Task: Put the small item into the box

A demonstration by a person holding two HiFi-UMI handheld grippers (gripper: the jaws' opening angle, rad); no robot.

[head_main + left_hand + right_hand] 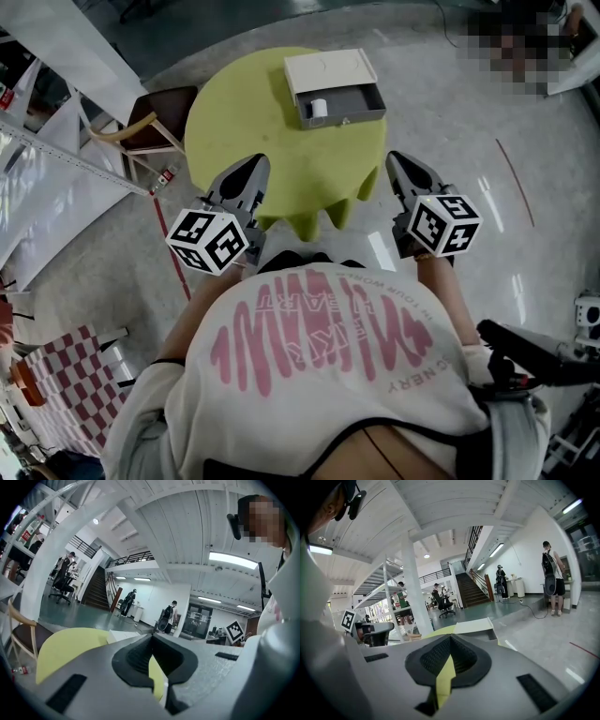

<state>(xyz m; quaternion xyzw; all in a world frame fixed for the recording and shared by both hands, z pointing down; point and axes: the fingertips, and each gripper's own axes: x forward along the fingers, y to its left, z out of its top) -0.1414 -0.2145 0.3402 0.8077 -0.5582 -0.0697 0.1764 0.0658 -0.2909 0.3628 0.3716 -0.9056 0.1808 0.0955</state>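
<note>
The small item (319, 107) is a short white cylinder. It is too small to name more closely, and the tray wall hides its lower part. It lies at the left end of the pulled-out grey tray of the box (330, 70), whose flat top is cream. The box stands on the far part of the round yellow-green tabletop (244, 122).

In the right gripper view only the box's (476, 626) pale top and one grey side rise above the claw, and the item is hidden.

Well on the near side of the box, at the tabletop's edge, the left claw (255, 169) (151, 635) and the right claw (394, 161) (450, 637) each have their tips pressed together with nothing between them.

Left of the box, beside the tabletop, a dark-seated wooden chair (155, 117) is partly cut off by white framing.
</note>
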